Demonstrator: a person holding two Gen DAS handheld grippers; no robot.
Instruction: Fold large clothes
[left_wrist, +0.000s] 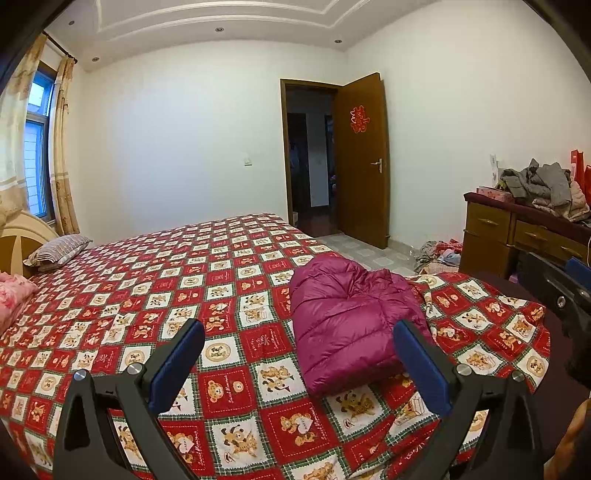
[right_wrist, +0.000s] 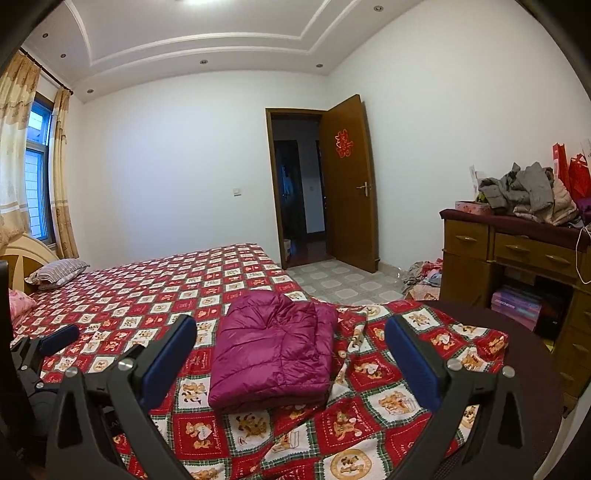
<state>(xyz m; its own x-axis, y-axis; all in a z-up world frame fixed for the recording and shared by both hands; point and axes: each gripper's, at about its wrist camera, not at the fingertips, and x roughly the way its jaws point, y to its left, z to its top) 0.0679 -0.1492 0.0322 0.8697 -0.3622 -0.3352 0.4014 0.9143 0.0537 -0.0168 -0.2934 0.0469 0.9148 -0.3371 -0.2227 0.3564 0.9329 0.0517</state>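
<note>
A magenta puffer jacket (left_wrist: 347, 325) lies folded into a compact bundle on the bed's red bear-print cover (left_wrist: 166, 295). It also shows in the right wrist view (right_wrist: 273, 347). My left gripper (left_wrist: 299, 332) is open and empty, held above the cover just left of the jacket. My right gripper (right_wrist: 291, 328) is open and empty, held above the near end of the jacket. The right gripper's body shows at the right edge of the left wrist view (left_wrist: 565, 299). The left gripper's fingers (right_wrist: 59, 338) show at the left edge of the right wrist view.
A striped pillow (left_wrist: 59, 251) and pink bedding (left_wrist: 14, 295) lie at the bed's head. A wooden dresser (right_wrist: 517, 258) at right carries a pile of grey clothes (right_wrist: 524, 195). More clothes (right_wrist: 424, 280) lie on the tiled floor. An open door (right_wrist: 347, 184) stands behind.
</note>
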